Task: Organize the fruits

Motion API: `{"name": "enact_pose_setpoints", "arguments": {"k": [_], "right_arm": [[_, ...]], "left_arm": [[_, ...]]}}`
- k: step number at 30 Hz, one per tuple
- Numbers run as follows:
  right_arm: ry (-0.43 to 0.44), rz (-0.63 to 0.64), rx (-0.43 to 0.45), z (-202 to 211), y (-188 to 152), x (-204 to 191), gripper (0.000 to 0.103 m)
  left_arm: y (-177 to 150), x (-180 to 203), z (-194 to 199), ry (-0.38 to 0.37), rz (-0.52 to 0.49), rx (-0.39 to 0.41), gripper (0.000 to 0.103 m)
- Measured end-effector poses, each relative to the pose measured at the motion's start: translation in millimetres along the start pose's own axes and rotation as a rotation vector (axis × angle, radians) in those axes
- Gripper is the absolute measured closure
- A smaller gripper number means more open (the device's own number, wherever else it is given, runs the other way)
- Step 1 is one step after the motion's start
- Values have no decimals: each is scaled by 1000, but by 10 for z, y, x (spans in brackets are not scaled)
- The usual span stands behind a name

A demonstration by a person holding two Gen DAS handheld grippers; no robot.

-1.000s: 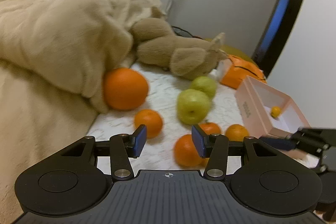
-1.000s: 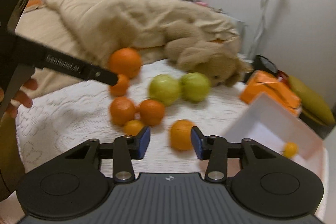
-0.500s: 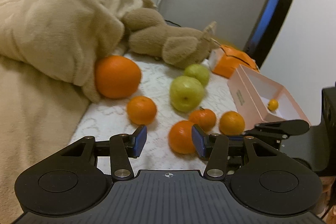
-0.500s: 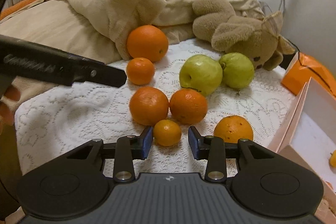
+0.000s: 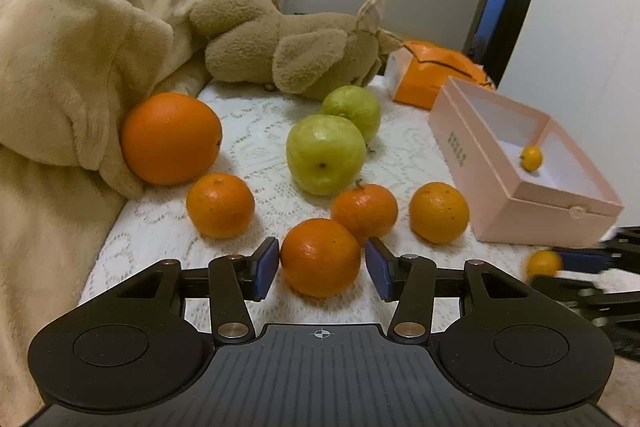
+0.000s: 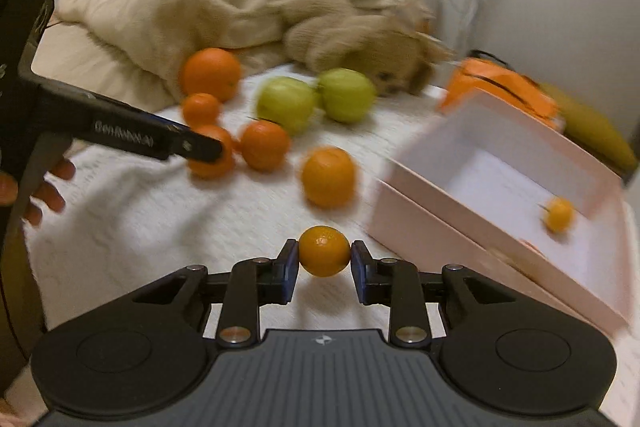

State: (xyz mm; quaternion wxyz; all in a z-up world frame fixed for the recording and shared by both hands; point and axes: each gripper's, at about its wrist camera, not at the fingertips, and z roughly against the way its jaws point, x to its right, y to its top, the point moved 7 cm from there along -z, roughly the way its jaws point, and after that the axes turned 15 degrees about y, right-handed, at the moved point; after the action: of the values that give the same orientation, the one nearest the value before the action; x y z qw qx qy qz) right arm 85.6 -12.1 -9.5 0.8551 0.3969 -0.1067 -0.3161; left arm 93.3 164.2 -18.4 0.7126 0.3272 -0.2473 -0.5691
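Jaws of the right gripper [image 6: 324, 261] are closed onto a small kumquat-sized orange fruit [image 6: 324, 250], one pad on each side, and the fruit appears clear of the bed cover. Jaws of the left gripper [image 5: 322, 269] stand apart around a mandarin [image 5: 321, 257]; the left pad is at or almost at its skin, while a narrow gap shows at the right pad, so no grip is established.

Pink box [image 6: 516, 211]: it sits on the bed to the right and slightly far of the held fruit, open side up, its near wall just beside the right gripper. One small fruit [image 6: 559, 213] already lies in its far right corner. The likely delivery is a short move rightward and away, over the near wall. The right hand is clearly nearer the box. The right wrist view is blurred, so exact clearance cannot be read.

Mandarin in the left jaws: round, with no long axis to align. A second mandarin [image 5: 364, 209] touches it on the far right side and may be nudged on closing.
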Motion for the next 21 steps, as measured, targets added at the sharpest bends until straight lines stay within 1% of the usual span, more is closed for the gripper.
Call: {"name": "enact_pose_setpoints", "arguments": {"k": [3,5,7,10,13,18,21], "right_arm": [[-61,-39,9,176,-145,183,76],[-84,-67,13,257,-221,283,76],[-104,-88,14,313,-288,372,76],[-116,-103,13,344,-362,425,76],[-113,-107,18,360,-392,429,75],[-111,-107,22,364,-416,409,75],[-106,-112,21,355,-427,405,75]], "left_arm": [[-5,38,-52,20,-18,-4,51],[-20,69,-73,38,-37,-4,51],[-31,86,-78,49,-54,0,51],[-30,69,-48,44,-37,2,52],[-46,66,52,-8,-6,0,52],[-45,181,310,-66,0,21,52],[-70,360,452,-141,-11,21,52]]}}
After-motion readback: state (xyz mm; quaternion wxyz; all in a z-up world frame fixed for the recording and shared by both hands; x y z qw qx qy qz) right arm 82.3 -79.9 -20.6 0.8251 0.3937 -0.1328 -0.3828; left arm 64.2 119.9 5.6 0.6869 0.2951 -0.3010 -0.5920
